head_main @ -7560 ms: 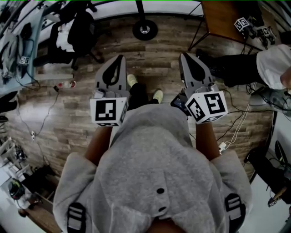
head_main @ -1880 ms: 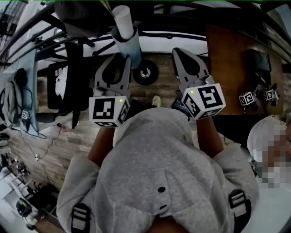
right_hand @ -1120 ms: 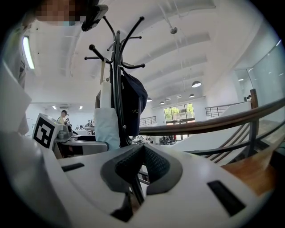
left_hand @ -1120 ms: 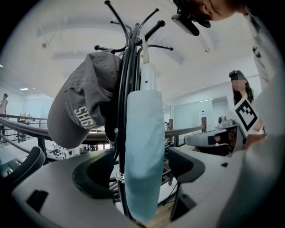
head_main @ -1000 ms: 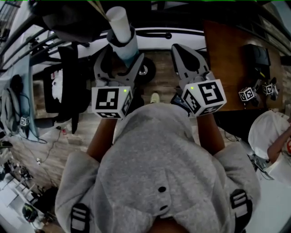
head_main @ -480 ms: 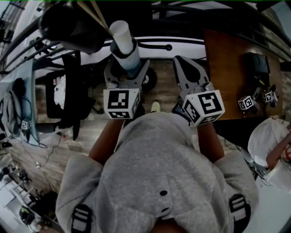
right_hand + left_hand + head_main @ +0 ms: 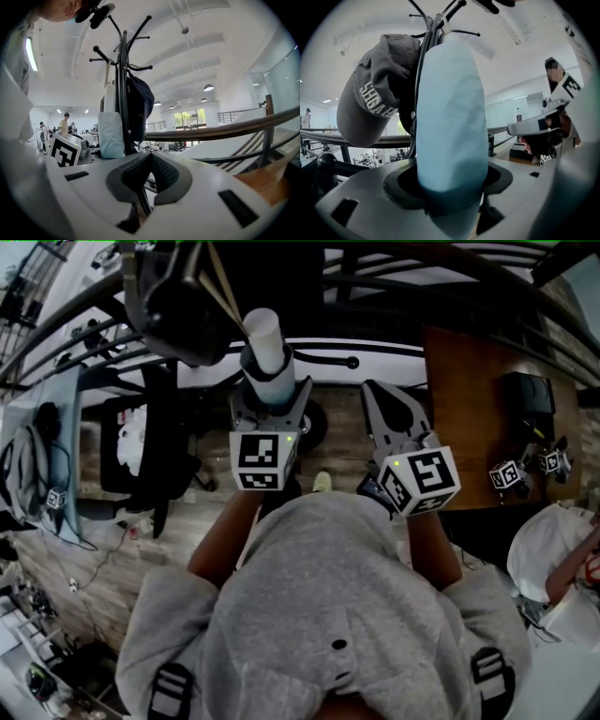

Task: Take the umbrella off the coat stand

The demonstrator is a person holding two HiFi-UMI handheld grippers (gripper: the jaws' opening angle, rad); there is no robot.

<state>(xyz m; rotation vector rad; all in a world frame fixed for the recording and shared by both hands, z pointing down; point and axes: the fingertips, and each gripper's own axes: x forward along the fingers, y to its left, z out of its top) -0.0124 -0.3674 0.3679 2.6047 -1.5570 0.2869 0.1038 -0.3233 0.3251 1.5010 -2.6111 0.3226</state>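
A folded pale blue umbrella [image 7: 267, 362] hangs upright on the black coat stand [image 7: 123, 70]. My left gripper [image 7: 272, 395] reaches around its lower part. In the left gripper view the umbrella [image 7: 450, 117] fills most of the gap between the jaws of the left gripper [image 7: 450, 180]. The jaws are closing, with thin dark slits still showing on both sides. My right gripper [image 7: 384, 399] hangs to the right, away from the stand. Its jaws [image 7: 150, 159] are shut with nothing between them. The right gripper view shows the umbrella [image 7: 110, 126] from the side.
A dark grey cap [image 7: 370, 108] hangs on the stand just left of the umbrella, and a dark blue bag [image 7: 140, 103] hangs on its far side. A railing runs behind. A wooden table [image 7: 469, 399] stands at the right and a black chair [image 7: 150, 442] at the left.
My left gripper has shifted right and a little lower along the umbrella, and its jaws have narrowed around it. The right gripper has stayed where it was.
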